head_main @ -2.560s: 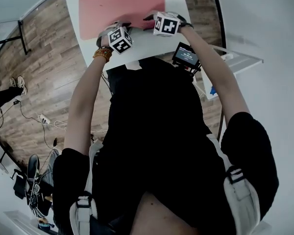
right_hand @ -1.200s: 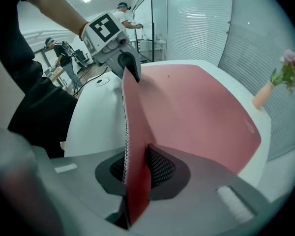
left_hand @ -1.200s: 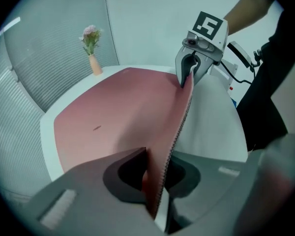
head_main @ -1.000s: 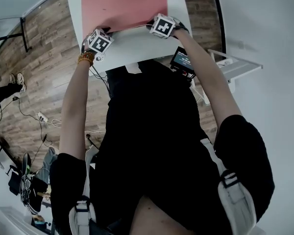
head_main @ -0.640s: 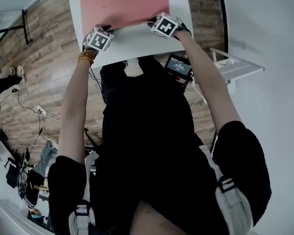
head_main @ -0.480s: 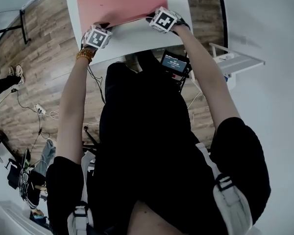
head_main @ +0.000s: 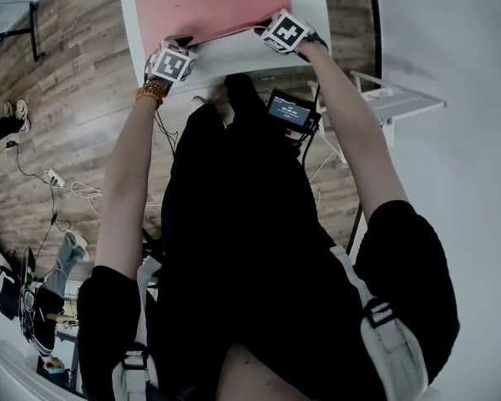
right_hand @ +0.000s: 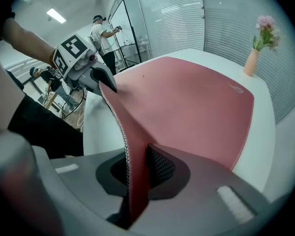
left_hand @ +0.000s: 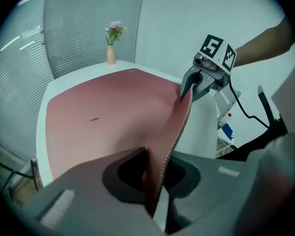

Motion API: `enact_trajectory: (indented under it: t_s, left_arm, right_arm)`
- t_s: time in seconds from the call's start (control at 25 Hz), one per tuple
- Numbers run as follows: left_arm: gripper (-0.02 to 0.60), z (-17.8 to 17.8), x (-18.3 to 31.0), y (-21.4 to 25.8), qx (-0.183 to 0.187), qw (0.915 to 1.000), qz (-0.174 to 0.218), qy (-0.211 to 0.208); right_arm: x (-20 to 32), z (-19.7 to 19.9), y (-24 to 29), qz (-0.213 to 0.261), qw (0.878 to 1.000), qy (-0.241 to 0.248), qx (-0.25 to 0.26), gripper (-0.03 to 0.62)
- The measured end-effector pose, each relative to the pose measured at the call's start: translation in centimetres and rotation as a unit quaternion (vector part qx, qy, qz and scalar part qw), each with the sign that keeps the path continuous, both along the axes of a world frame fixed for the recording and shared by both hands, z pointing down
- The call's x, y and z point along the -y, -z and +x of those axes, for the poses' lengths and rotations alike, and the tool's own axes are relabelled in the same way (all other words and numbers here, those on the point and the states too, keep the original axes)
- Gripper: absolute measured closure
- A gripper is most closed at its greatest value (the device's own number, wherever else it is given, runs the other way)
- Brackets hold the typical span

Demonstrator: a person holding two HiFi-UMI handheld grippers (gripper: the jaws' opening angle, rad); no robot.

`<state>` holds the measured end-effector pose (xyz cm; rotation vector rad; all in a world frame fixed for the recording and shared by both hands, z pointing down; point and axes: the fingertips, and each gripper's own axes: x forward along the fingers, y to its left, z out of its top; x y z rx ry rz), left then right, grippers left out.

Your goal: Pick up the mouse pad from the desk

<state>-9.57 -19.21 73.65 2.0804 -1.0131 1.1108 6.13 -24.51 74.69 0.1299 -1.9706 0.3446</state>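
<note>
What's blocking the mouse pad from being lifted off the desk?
Nothing visible. The left gripper and right gripper are both shut on the mouse pad's near edge, and the vase stands off it at the desk's far corner.

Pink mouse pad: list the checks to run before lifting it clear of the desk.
1. Grip of the left tool on the near edge of the pink rectangular mouse pad: ok, shut on it.
2. Grip of the right tool on the same edge: ok, shut on it.
3. Near edge raised off the white desk: ok.
4. Far part of the pad off the desk: not ok, it lies flat.
5. The small peach vase of flowers stands off the pad: ok.
6. Whether the dark speck on the pad is a mark or a loose thing: cannot tell.
</note>
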Motion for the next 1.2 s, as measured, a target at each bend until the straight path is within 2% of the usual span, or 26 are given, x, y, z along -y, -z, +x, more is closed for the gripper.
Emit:
enact_trajectory:
  t_s: [0.2, 0.52, 1.0, 1.2]
  left_arm:
    - [0.534, 1.0, -3.2, 0.0, -0.027, 0.9996, 0.0, 0.008]
    - [0.538, 1.1, -5.2, 0.4, -0.04, 0.9991, -0.005, 0.01]
    - [0.543, 1.6, -8.2, -0.1, -0.044, 0.9988, 0.023, 0.007]
    - [0.552, 0.8, -9.3, 0.7, -0.011, 0.9995, 0.028, 0.004]
  right_arm:
    - [-3.5, 0.5, -0.2, -0.016, 1.0, -0.022, 0.001, 0.548]
    - [-5.0, 0.3, -0.2, -0.019, 0.999, -0.044, -0.001, 0.549]
    - [-8.8, 0.8, -0.1, -0.048, 0.997, -0.054, 0.006, 0.548]
    - [-10.7, 0.6, 0.2, -0.05, 0.998, -0.028, -0.011, 0.549]
